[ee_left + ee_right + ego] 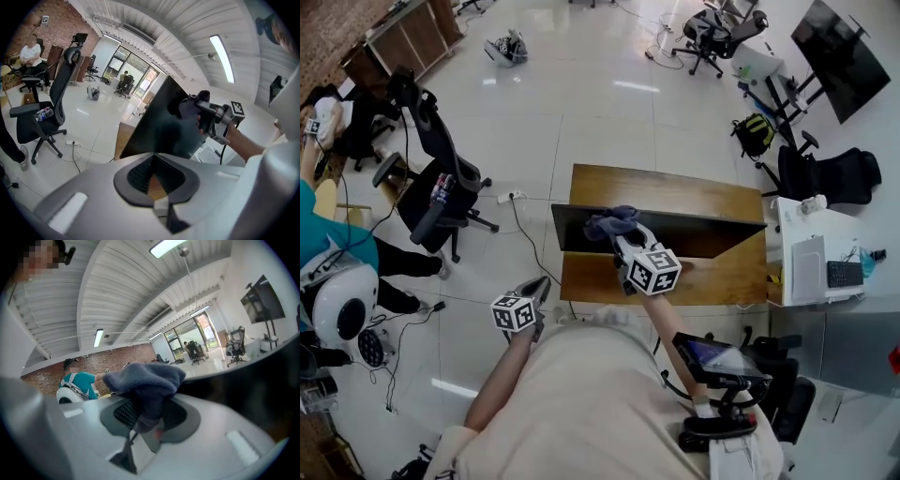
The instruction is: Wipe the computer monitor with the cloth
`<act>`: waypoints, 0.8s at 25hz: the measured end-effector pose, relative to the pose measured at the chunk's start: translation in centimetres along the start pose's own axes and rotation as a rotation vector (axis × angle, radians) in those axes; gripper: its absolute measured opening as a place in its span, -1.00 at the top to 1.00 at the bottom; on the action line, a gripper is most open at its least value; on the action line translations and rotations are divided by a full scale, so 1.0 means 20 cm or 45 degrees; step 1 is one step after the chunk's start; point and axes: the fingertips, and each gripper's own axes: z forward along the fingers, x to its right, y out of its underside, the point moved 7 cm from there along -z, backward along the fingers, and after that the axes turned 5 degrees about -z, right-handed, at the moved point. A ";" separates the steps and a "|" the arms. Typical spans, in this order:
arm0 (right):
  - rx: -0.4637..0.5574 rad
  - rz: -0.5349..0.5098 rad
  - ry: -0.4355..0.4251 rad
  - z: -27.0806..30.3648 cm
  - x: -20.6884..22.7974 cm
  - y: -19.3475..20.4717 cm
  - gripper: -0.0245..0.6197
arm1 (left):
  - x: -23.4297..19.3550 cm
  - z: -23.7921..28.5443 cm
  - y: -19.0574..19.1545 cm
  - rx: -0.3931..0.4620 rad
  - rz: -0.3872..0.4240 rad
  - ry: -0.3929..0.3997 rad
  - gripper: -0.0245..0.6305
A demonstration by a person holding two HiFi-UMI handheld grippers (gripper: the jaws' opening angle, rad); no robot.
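- Grey-blue cloth (612, 223) is pinched in the right gripper (625, 244) and bunched against the top edge of the monitor (712, 234), toward its left end.
- Monitor stands upright on the wooden desk (675, 192), dark face toward the person.
- Left gripper (539, 286) hangs low, well apart from the desk, jaws pressed together on nothing.
- Recommended: hold the pinch firm, spread the cloth flat on the screen, and sweep in overlapping passes.
- Risk: heavy pressure could rock the panel, so light contact is advised.
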 end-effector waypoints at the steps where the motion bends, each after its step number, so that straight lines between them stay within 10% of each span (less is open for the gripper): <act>1: 0.000 0.005 0.002 -0.02 0.02 0.00 0.59 | 0.03 0.03 0.00 -0.012 0.004 0.006 0.92; 20: 0.030 0.110 0.093 -0.41 0.46 0.00 0.59 | 0.38 0.43 -0.04 -0.112 0.084 0.066 0.92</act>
